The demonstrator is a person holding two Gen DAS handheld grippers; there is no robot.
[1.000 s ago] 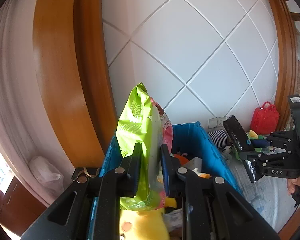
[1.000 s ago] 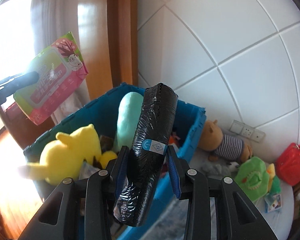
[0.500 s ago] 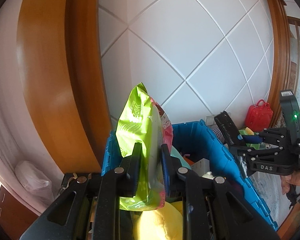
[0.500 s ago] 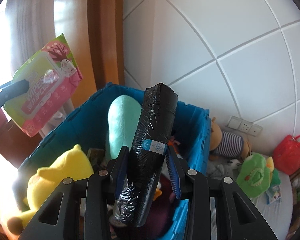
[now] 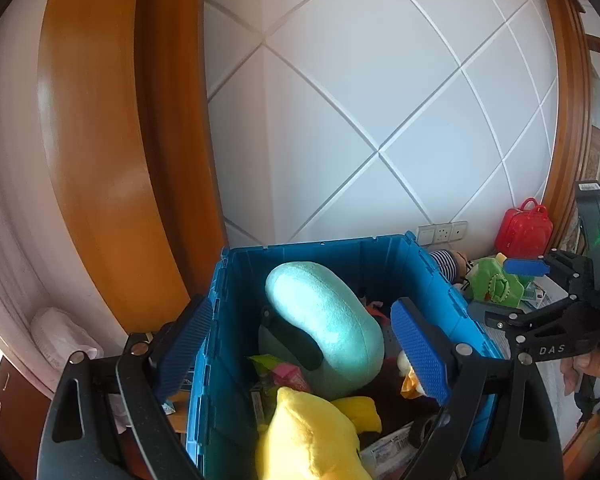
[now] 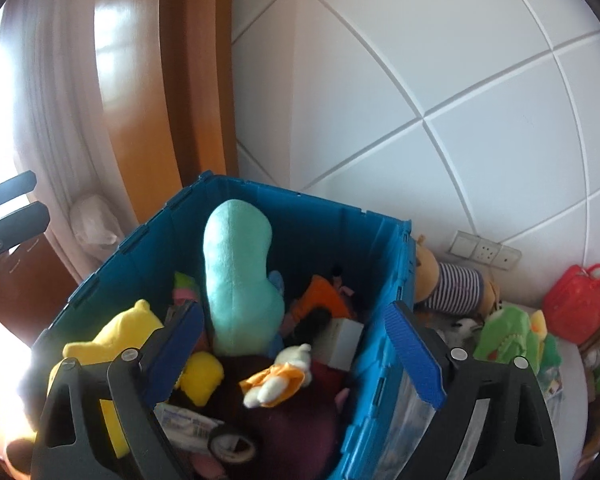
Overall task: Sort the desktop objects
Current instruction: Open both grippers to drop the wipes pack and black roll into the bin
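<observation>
Blue crate point(image 5: 440, 280) against a white tiled wall, heaped with soft toys. Above the crate, left gripper point(image 5: 300, 354) and right gripper point(image 6: 296, 348), fingers just spread wide, nothing between them. Inside the crate, black-wrapped roll point(image 6: 232, 446) lying at the near edge beside a mint plush point(image 6: 240, 276): glossy film, likely light, stiff and slippery; best gripped mid-length. Green-and-pink wipes pack point(image 5: 276, 368) under the mint plush: soft, crushable.

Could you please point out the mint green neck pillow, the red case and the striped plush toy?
mint green neck pillow point(image 5: 324, 312), left wrist view, upper curve.
red case point(image 6: 578, 306), right wrist view, front face.
striped plush toy point(image 6: 454, 286), right wrist view, striped body.
</observation>
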